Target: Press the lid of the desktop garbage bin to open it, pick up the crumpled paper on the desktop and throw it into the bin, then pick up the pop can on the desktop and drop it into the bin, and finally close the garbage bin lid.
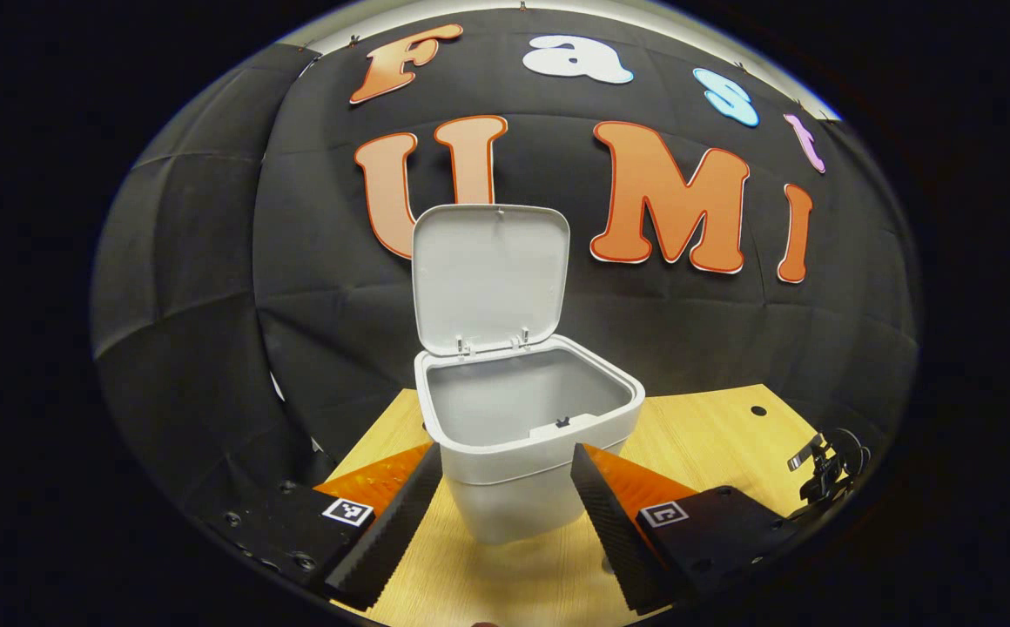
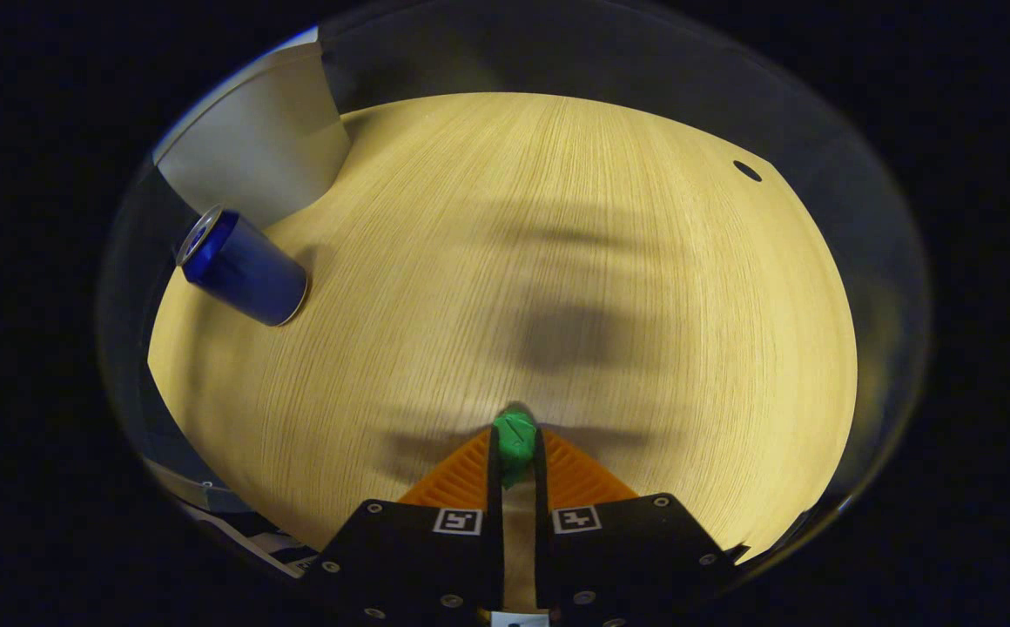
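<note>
The white desktop bin stands on the wooden table with its lid swung upright, and the inside looks bare. My left gripper is open just in front of it, one finger to each side of the bin's front wall, apart from it. In the right gripper view, my right gripper points down at the table and is shut on a small green crumpled paper. I cannot tell whether the paper touches the tabletop. A blue pop can stands at the left, next to the bin's wall.
The light wooden tabletop has a small dark hole near its far right corner. A black metal clamp sits at the table's right edge. Black cloth walls close in the booth behind the bin.
</note>
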